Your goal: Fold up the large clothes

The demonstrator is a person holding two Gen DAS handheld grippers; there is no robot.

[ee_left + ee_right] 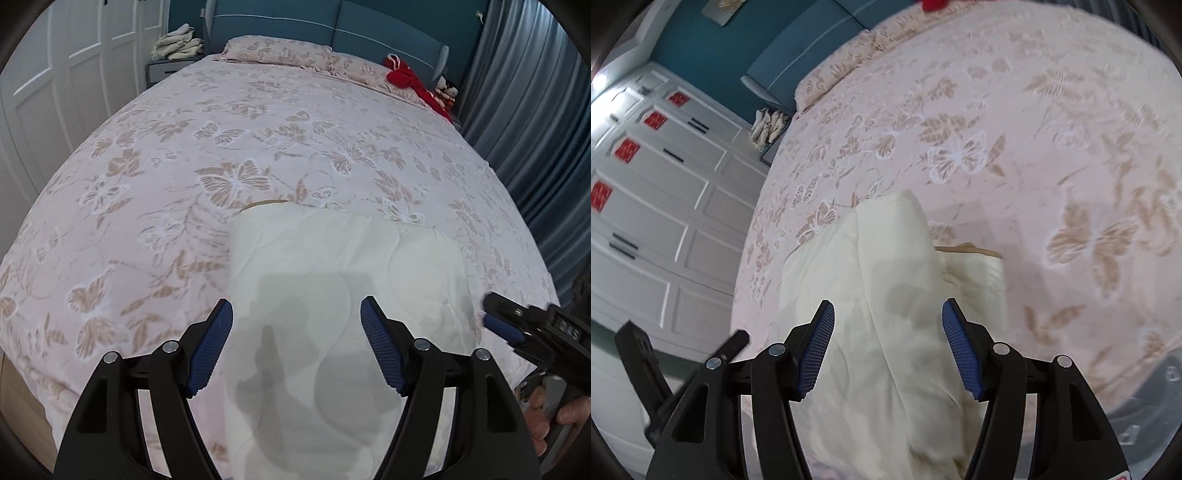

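A cream-white padded garment lies folded on the pink butterfly bedspread near the bed's front edge. My left gripper is open above the garment's near part, touching nothing. My right gripper shows at the garment's right edge in the left wrist view. In the right wrist view the right gripper is open above the same garment, which is bunched into a ridge, with a tan-trimmed edge lying to the right. The left gripper's black body shows at lower left.
A pillow lies by the blue headboard. Red clothing and small toys sit at the far right. Folded cream cloth rests on a nightstand. White wardrobe doors stand left, grey-blue curtains right.
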